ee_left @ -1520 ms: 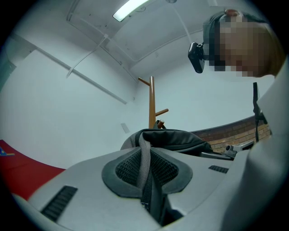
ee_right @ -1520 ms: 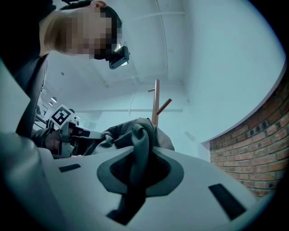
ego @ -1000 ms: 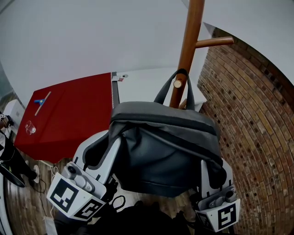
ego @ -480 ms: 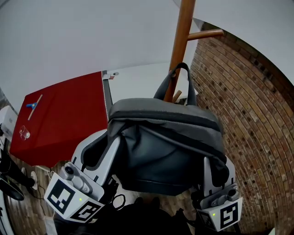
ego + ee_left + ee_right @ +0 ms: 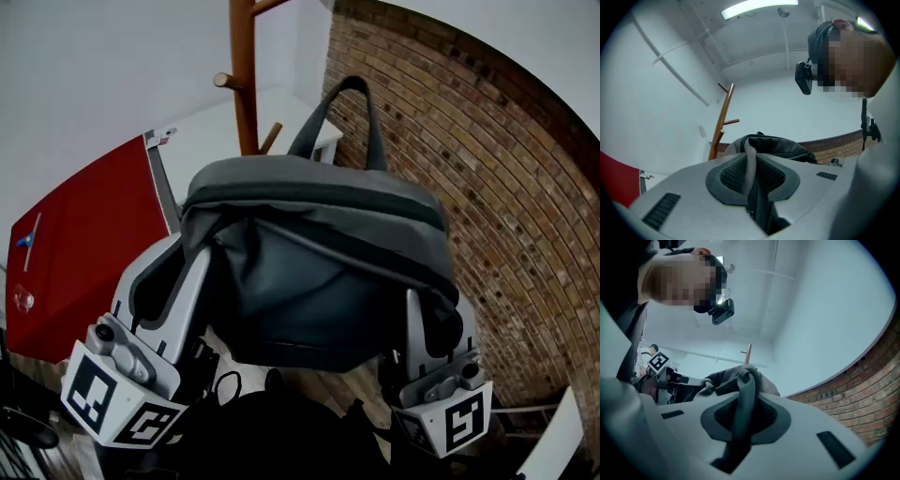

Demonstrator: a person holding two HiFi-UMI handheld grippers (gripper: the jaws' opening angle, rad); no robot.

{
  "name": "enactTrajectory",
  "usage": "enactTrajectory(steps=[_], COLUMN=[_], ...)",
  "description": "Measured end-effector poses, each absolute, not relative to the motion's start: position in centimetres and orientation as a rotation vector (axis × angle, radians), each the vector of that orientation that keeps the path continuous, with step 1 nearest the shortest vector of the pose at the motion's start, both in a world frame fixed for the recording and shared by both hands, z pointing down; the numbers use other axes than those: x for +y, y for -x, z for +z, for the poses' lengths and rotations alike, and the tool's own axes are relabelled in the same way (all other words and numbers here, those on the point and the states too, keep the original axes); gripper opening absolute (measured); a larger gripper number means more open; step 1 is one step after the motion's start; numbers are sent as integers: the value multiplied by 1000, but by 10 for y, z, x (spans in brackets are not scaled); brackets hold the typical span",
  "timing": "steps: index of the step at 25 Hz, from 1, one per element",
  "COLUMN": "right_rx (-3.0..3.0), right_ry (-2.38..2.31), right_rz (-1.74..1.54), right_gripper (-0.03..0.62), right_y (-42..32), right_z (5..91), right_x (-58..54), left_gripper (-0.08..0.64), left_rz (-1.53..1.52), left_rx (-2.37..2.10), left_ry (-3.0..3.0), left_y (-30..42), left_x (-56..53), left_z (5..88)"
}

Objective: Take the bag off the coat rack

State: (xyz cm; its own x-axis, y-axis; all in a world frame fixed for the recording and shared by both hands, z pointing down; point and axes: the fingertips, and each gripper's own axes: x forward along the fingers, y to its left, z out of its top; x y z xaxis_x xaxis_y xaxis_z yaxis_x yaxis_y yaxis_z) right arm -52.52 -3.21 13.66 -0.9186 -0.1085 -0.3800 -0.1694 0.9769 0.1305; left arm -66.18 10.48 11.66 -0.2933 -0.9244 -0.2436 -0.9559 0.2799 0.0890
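The dark grey bag [image 5: 319,272] hangs between my two grippers, away from the wooden coat rack [image 5: 242,84]. Its top handle loop [image 5: 342,94] stands free in the air to the right of the rack's pegs. My left gripper [image 5: 178,281] is shut on a grey webbing strap [image 5: 750,168] at the bag's left side. My right gripper [image 5: 433,323] is shut on a dark strap [image 5: 743,404] at its right side. In the left gripper view the bag [image 5: 776,145] bulges just past the jaws, with the coat rack [image 5: 723,122] behind it.
A brick wall [image 5: 487,159] runs along the right. A red table [image 5: 75,244] lies at the left and a white cabinet [image 5: 202,141] stands behind the rack. The person's head with a camera shows above in both gripper views.
The bag's handle has come off the rack's peg. Both grippers have carried the bag away from the rack, which now stands apart at the upper left.
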Motion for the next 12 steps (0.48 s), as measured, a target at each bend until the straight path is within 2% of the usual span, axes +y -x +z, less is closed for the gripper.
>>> enactTrajectory(steps=[12], right_rx=[2730], right_ry=[633], right_rz=[279], right_gripper=[34], right_y=[334], right_z=[144], right_x=[-76], left_gripper=[71], left_rz=[372], left_rx=[2158], left_ry=[2184], left_y=[506], left_x=[11], left_z=[136])
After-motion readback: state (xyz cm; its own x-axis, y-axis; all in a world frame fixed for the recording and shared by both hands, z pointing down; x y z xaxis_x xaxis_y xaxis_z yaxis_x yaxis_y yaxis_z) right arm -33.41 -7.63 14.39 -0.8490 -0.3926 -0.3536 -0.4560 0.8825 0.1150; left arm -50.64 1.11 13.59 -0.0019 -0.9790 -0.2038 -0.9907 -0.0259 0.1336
